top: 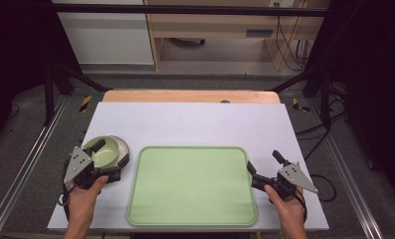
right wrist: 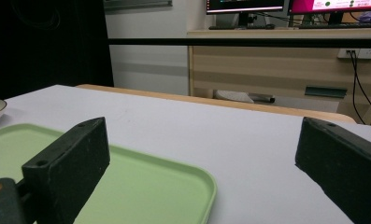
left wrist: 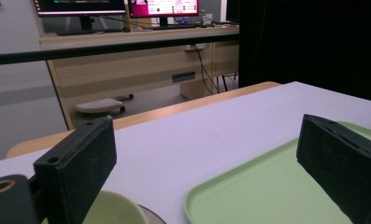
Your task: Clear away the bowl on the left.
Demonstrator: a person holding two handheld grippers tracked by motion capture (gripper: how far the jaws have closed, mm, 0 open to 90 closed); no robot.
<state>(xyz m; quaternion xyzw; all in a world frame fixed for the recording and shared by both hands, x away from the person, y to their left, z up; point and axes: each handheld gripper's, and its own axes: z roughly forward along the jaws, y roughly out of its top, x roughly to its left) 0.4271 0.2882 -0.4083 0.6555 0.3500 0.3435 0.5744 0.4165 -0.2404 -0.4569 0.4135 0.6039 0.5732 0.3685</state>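
At the bottom of the high view, two hands hold the tools low over the tabletop. The left claw, lower left, spreads wide with its jaws straddling a pale green bowl, empty-handed; it looks poised to pick it up. The bowl, smooth and round, sits in a cream saucer just left of the tray. That tray, a matte green rectangle with rounded corners and a raised lip, lies bare at centre. The right claw, lower right, gapes wide too, one jaw near the tray's edge, gripping nothing. Farther up, white sheet gives way to a wooden edge.
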